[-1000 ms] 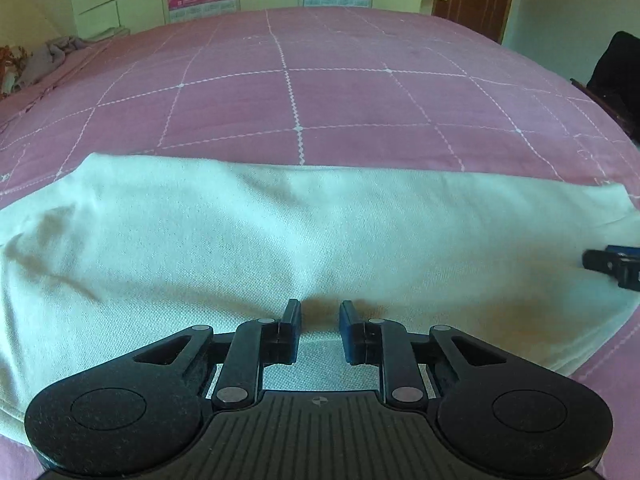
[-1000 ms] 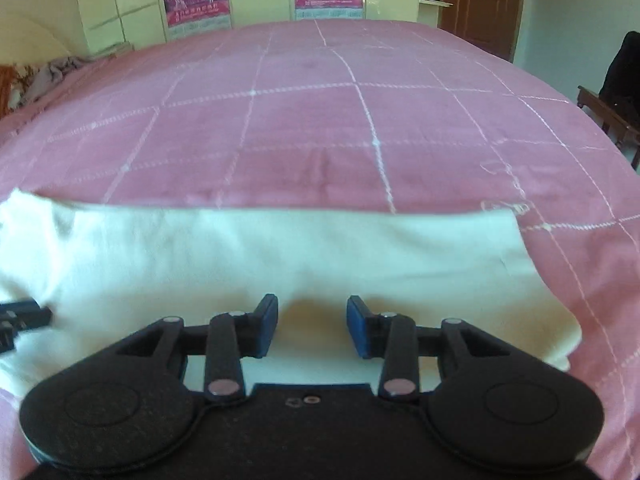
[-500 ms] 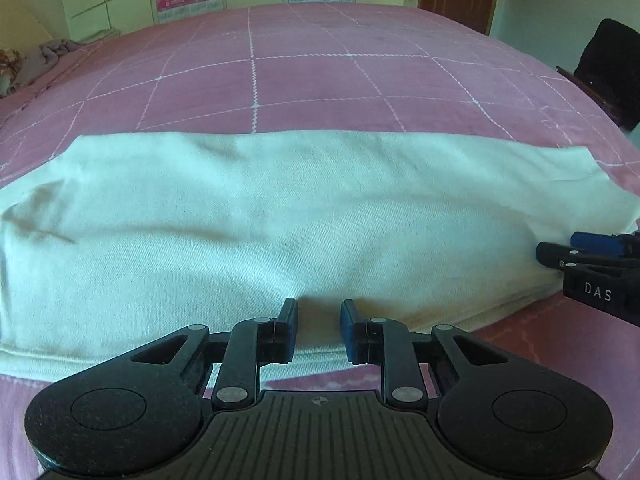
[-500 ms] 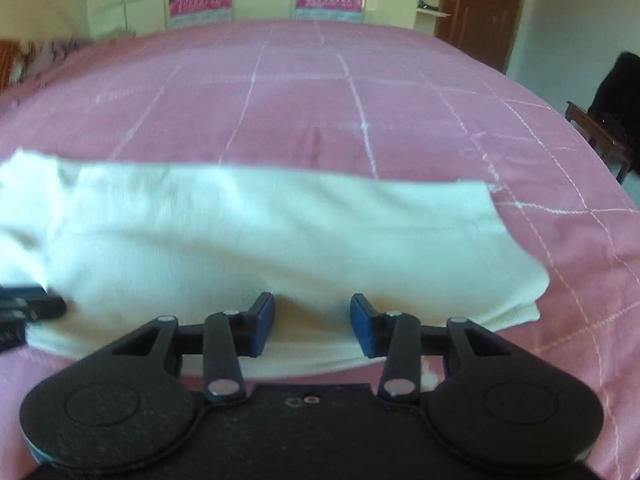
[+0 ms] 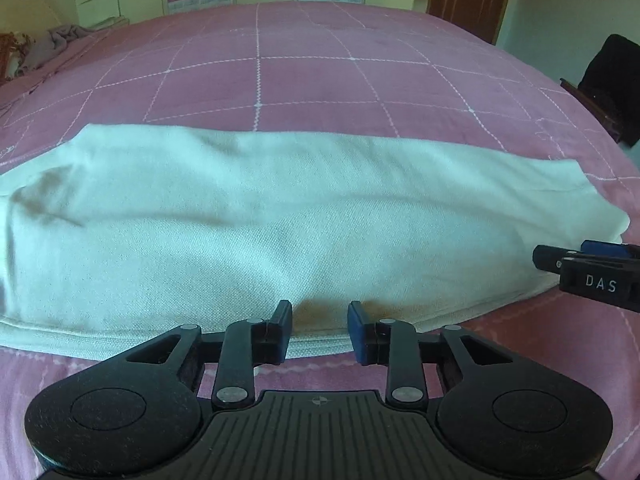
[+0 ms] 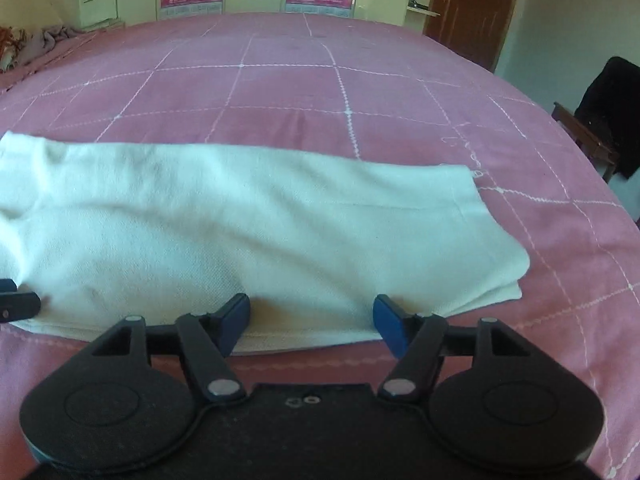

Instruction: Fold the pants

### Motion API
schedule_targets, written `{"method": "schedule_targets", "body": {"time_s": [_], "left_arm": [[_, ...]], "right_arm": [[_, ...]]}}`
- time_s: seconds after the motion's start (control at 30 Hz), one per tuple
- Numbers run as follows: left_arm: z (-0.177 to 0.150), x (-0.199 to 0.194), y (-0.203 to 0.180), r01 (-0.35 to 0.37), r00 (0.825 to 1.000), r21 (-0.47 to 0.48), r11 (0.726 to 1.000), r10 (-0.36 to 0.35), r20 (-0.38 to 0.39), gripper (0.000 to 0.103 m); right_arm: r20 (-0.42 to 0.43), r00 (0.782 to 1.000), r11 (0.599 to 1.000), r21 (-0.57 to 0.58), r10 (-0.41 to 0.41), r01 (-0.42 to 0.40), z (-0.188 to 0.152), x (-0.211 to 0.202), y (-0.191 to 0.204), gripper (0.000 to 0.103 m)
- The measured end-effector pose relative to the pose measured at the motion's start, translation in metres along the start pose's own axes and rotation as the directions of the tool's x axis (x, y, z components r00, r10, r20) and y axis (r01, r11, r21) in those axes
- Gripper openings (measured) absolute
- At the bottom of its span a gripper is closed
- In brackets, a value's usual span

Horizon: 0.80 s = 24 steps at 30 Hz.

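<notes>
We've got the white pants (image 5: pixel 280 224) lying folded lengthwise across the pink bed (image 5: pixel 320 80), left gripper (image 5: pixel 319 330) & right gripper (image 6: pixel 312 322) both apart, empty, at the near edge; soft, limp, light cloth, prob best pinched thru all layers at the ends.

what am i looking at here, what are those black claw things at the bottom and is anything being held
Those are two hand-held grippers carried by a person, each with a camera looking along its fingers. One picture is from the left gripper, the other from the right gripper. Both face white pants, lying folded lengthwise on a pink bedspread. Both sets of jaws stand apart at the near edge of the cloth, the right wider, so nothing is held. The black piece marked DAS at the left picture's edge is the right gripper.
</notes>
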<state>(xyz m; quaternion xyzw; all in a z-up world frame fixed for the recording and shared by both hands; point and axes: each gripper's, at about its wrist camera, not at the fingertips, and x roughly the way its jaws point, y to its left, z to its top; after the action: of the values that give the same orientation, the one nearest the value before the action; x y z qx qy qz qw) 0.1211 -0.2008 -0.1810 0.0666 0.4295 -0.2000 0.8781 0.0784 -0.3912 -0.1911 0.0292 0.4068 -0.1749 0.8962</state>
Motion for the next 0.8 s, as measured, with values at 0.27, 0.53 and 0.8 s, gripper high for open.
{"method": "schedule_targets", "body": {"time_s": [0.27, 0.53, 0.8], "left_arm": [[0.024, 0.017, -0.054, 0.065, 0.998, 0.025, 0.998, -0.065, -0.025, 0.032], [0.016, 0.016, -0.078, -0.009, 1.0, 0.083, 0.997, 0.008, 0.013, 0.039], [0.013, 0.024, -0.075, -0.038, 0.999, 0.107, 0.994, 0.038, -0.001, 0.04]], "right_arm": [[0.108, 0.993, 0.996, 0.083, -0.038, 0.03, 0.02, -0.018, -0.037, 0.066], [0.007, 0.998, 0.998, 0.009, -0.064, 0.064, 0.004, 0.01, -0.064, 0.063], [0.0, 0.999, 0.999, 0.014, -0.046, 0.046, 0.005, 0.013, -0.061, 0.067]]}}
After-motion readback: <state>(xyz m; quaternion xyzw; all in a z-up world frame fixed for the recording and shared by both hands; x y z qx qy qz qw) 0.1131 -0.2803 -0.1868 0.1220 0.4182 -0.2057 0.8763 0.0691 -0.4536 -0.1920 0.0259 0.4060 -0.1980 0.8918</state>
